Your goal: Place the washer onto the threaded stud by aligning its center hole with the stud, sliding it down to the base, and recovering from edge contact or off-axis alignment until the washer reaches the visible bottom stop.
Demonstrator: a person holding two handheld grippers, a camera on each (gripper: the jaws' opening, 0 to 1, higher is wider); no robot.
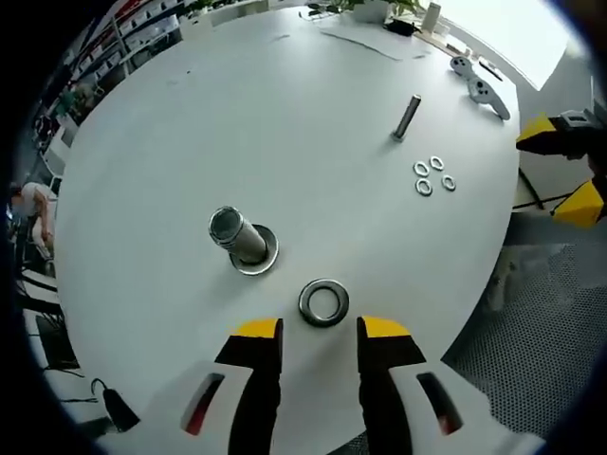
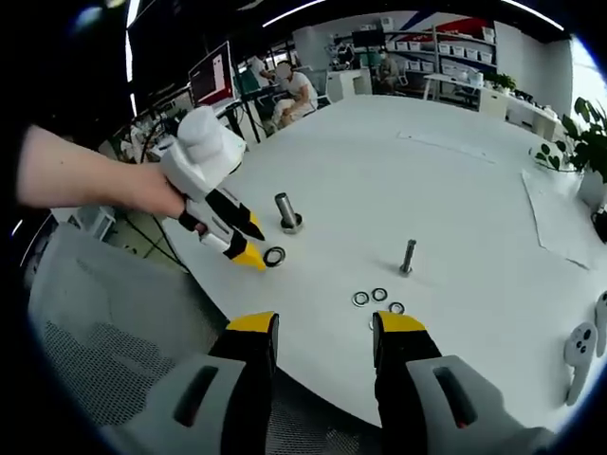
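Observation:
A thick steel washer (image 1: 323, 302) lies flat on the white table (image 1: 285, 114), just ahead of my left gripper (image 1: 321, 329). That gripper is open with nothing between its yellow-tipped jaws. The threaded stud (image 1: 235, 234) stands upright on a round base flange to the washer's left. In the right gripper view, a hand holds the left gripper (image 2: 254, 245) low over the table edge, its tips beside the washer (image 2: 274, 256), and the stud (image 2: 287, 213) stands just beyond. My right gripper (image 2: 325, 327) is open and empty, hanging off the table's near edge.
A second, thinner bolt (image 2: 408, 256) stands mid-table with several small washers (image 2: 379, 299) next to it. Grey plastic parts (image 2: 580, 346) lie at the right edge. Perforated grey flooring lies below the table rim. A person sits at desks far behind.

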